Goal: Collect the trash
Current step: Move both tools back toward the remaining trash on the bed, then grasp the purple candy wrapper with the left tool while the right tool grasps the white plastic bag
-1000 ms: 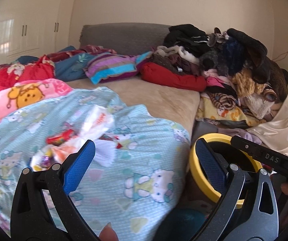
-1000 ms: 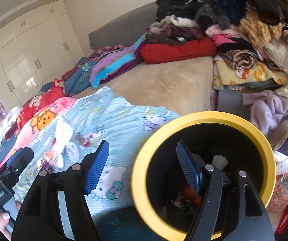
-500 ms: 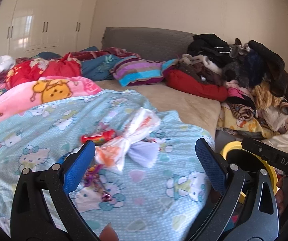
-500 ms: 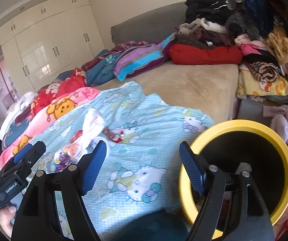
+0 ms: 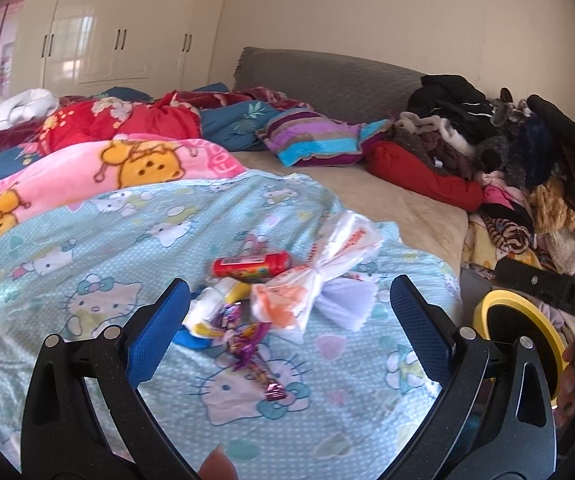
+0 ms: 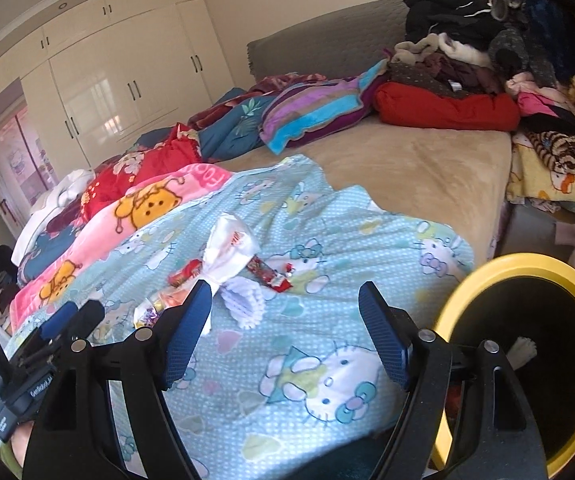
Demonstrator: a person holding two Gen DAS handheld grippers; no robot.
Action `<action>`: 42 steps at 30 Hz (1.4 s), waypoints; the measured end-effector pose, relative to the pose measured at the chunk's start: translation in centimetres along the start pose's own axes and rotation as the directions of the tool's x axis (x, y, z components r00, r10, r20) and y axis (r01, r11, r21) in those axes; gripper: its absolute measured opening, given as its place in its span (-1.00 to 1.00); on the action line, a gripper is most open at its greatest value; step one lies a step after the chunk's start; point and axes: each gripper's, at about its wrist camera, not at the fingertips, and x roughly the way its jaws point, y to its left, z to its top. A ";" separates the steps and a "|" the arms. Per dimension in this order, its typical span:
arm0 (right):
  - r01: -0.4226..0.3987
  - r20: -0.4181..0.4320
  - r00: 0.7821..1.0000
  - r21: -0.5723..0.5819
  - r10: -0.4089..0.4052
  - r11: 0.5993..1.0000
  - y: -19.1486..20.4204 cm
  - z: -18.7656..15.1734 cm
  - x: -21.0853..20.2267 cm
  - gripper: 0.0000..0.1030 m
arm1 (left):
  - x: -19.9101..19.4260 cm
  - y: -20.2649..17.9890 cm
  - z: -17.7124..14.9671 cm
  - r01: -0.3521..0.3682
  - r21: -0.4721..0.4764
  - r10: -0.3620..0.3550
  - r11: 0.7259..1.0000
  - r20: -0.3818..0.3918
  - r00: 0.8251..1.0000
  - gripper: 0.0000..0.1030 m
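Basically both tongs gape with nothing held — left gripper hovers over the wrapper pile on the blue blanket, right gripper hangs near the yellow-rimmed bin. Risk, as I judge it: the fingers snag blanket along with the crinkly white bag, or the red tube rolls off — loose soft bedding.

Left wrist view: looks forward between own spread blue fingers, low over light-blue cartoon blanket, facing grey headboard and wardrobe. Litter pile close ahead, between fingers. Yellow-rimmed bin right of right finger.

Right wrist view: same facing, set further right and a little back. Litter pile ahead of left finger, bin close at right.

Shared: blanket, litter, bin, headboard, clothes heap. Each view catches other tool at edge.
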 end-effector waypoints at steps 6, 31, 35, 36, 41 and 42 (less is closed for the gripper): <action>-0.027 -0.025 0.999 -0.005 0.027 1.000 1.1 1.0 2.1 0.43 | 0.6 2.5 -1.1 -0.029 -0.043 0.027 0.999 -0.041 0.999 0.78; -0.073 -0.164 0.984 -0.023 0.069 0.997 3.3 3.0 13.2 0.43 | 5.4 5.0 -4.5 0.023 -0.167 -0.058 0.986 -0.207 0.977 0.11; -0.080 -0.187 0.979 0.008 0.080 0.997 3.1 3.4 14.9 0.39 | 5.6 5.1 -4.6 0.026 -0.177 -0.065 0.984 -0.216 0.974 0.02; -0.087 -0.193 0.977 0.018 0.089 0.996 3.0 3.5 15.3 0.21 | 5.7 5.1 -4.6 0.029 -0.179 -0.068 0.984 -0.219 0.973 0.00; -0.141 -0.214 0.966 0.032 0.145 0.989 3.1 3.2 16.0 -0.54 | 6.2 4.9 -4.9 0.038 -0.176 -0.080 0.984 -0.235 0.969 -0.22; -0.146 -0.207 0.967 0.021 0.147 0.989 3.2 3.0 15.6 -0.57 | 6.4 4.9 -5.0 0.043 -0.178 -0.086 0.983 -0.239 0.967 -0.27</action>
